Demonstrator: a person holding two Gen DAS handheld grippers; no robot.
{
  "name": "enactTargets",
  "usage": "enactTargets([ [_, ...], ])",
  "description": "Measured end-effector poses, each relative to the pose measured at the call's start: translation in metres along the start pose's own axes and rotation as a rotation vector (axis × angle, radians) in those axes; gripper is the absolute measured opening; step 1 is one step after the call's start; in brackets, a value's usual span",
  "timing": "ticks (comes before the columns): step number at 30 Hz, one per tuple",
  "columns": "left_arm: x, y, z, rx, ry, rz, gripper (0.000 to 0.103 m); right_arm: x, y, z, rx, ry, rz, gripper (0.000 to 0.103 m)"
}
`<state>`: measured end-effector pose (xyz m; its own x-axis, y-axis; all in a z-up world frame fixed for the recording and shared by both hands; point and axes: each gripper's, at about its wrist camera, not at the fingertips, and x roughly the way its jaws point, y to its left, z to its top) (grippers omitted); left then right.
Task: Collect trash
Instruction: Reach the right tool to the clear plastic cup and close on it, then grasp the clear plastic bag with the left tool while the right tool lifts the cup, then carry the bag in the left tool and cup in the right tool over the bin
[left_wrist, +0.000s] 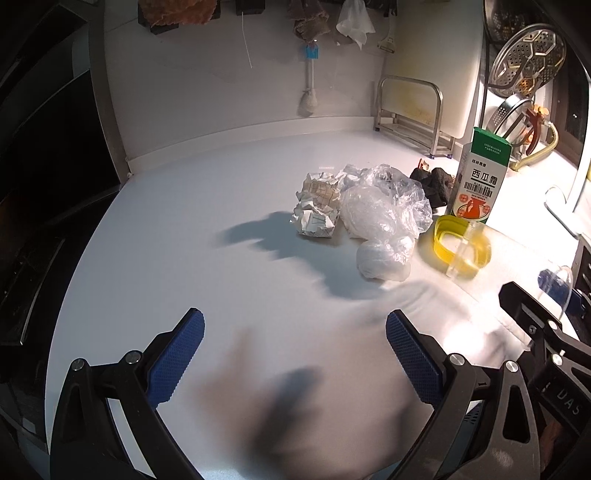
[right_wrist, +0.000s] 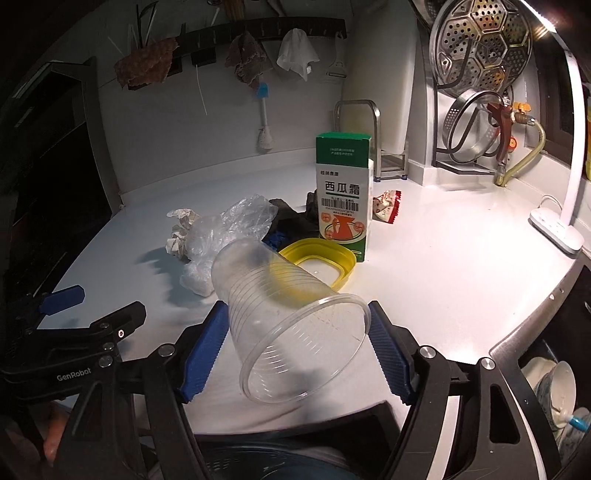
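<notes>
My right gripper (right_wrist: 297, 347) is shut on a clear plastic cup (right_wrist: 291, 325), held tilted with its mouth toward the camera, above the counter's front edge. My left gripper (left_wrist: 295, 350) is open and empty over the white counter (left_wrist: 184, 258). A trash pile lies ahead: crumpled paper (left_wrist: 317, 206), clear plastic bags (left_wrist: 384, 214), a dark lump (left_wrist: 436, 184), a yellow lid (left_wrist: 461, 247), and a green-and-white carton (left_wrist: 480, 181). The pile also shows in the right wrist view, with the carton (right_wrist: 343, 195), the yellow lid (right_wrist: 317, 262) and a red wrapper (right_wrist: 388, 206).
A metal rack (left_wrist: 413, 114) with a cutting board stands at the back right. A steamer tray (right_wrist: 480, 48) hangs on a rack. A white lamp base (right_wrist: 557, 229) sits at the right. A dark bin (right_wrist: 277, 454) lies below the right gripper.
</notes>
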<state>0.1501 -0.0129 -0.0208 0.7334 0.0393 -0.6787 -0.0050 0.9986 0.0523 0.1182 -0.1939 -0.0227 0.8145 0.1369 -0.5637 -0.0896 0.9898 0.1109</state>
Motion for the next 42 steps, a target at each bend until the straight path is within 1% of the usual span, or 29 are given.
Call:
enactTargets([
  [4, 0.005, -0.012, 0.014, -0.011, -0.024, -0.009, 0.097, -0.017, -0.022, -0.005, 0.05, -0.024, -0.076, 0.073],
  [7, 0.011, -0.024, 0.026, -0.016, -0.049, -0.023, 0.097, -0.026, -0.037, -0.009, 0.1, -0.029, -0.08, 0.073],
  [10, 0.026, -0.038, 0.035, -0.018, -0.025, -0.052, 0.097, -0.032, -0.047, -0.015, 0.133, -0.032, -0.071, 0.073],
  [13, 0.045, -0.051, 0.039, -0.002, 0.009, -0.028, 0.097, -0.036, -0.051, -0.019, 0.149, -0.038, -0.062, 0.073],
  [14, 0.051, -0.053, 0.04, -0.002, 0.037, -0.023, 0.095, -0.037, -0.052, -0.02, 0.154, -0.039, -0.057, 0.073],
  [16, 0.052, -0.056, 0.042, -0.012, 0.034, -0.061, 0.095, -0.037, -0.054, -0.022, 0.163, -0.038, -0.049, 0.073],
  [18, 0.053, -0.06, 0.044, 0.002, 0.029, -0.049, 0.084, -0.038, -0.055, -0.023, 0.169, -0.039, -0.043, 0.073],
  [19, 0.056, -0.063, 0.045, 0.016, 0.042, -0.041, 0.074, -0.039, -0.055, -0.024, 0.172, -0.041, -0.039, 0.073],
  [20, 0.059, -0.066, 0.045, 0.026, 0.063, -0.037, 0.067, -0.04, -0.056, -0.024, 0.175, -0.044, -0.034, 0.073],
  [21, 0.063, -0.068, 0.044, 0.032, 0.087, -0.043, 0.063, -0.041, -0.056, -0.024, 0.178, -0.046, -0.031, 0.073],
  [22, 0.067, -0.068, 0.044, 0.033, 0.107, -0.054, 0.051, -0.042, -0.056, -0.025, 0.179, -0.048, -0.031, 0.073],
  [23, 0.069, -0.067, 0.043, 0.031, 0.12, -0.063, 0.044, -0.042, -0.056, -0.025, 0.181, -0.047, -0.031, 0.073],
  [24, 0.069, -0.066, 0.043, 0.025, 0.119, -0.07, 0.044, -0.043, -0.056, -0.026, 0.182, -0.047, -0.031, 0.073],
  [26, 0.065, -0.063, 0.041, 0.016, 0.106, -0.083, 0.041, -0.044, -0.056, -0.027, 0.184, -0.046, -0.032, 0.073],
  [29, 0.058, -0.059, 0.036, 0.015, 0.1, -0.097, 0.038, -0.045, -0.055, -0.03, 0.187, -0.04, -0.031, 0.073],
  [31, 0.047, -0.056, 0.032, 0.02, 0.078, -0.091, 0.038, -0.048, -0.054, -0.032, 0.189, -0.037, -0.033, 0.073],
  [36, 0.009, -0.045, 0.019, 0.035, 0.024, -0.092, 0.038, -0.061, -0.049, -0.039, 0.195, -0.034, -0.038, 0.073],
  [42, -0.042, -0.03, -0.01, 0.061, -0.021, -0.101, 0.038, -0.088, -0.032, -0.057, 0.191, -0.018, -0.06, 0.073],
])
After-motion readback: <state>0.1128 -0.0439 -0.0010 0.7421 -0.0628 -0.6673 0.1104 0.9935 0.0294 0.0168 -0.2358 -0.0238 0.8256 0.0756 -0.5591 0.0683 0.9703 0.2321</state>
